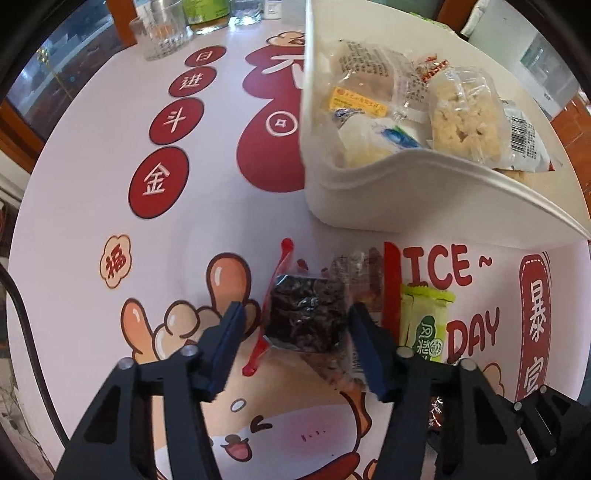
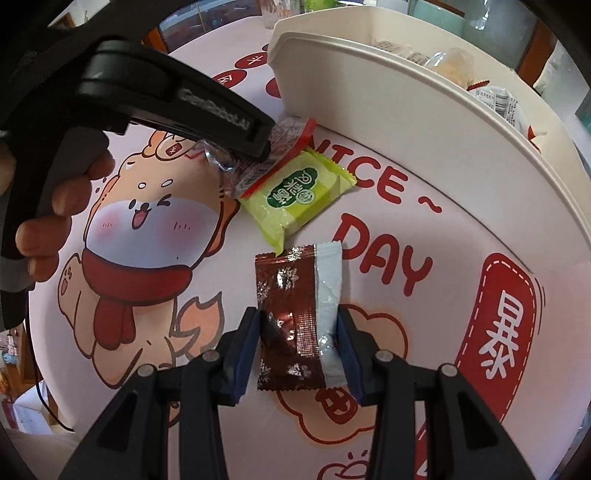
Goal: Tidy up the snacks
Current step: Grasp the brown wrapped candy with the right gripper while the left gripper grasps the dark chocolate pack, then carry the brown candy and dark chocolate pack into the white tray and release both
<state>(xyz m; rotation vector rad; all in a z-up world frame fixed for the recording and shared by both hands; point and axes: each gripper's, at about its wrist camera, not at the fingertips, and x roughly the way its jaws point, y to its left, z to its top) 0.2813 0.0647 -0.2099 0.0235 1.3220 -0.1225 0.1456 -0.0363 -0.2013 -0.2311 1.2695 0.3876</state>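
Cartoon-printed tabletop (image 1: 92,206), white snack bin (image 1: 369,206) upper right, left hand-held gripper (image 1: 295,343) apart around dark snack packet (image 1: 308,314), right hand-held gripper (image 2: 297,347) clamped on brown foil packet (image 2: 291,317), green packet (image 2: 295,192) above.

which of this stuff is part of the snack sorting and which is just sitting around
Part of the job:
- white bin with snacks inside
- dark snack pack
- green packet
- brown foil packet

Just lying about:
- drinking glass
- bottles at the table's far edge
- printed tablecloth
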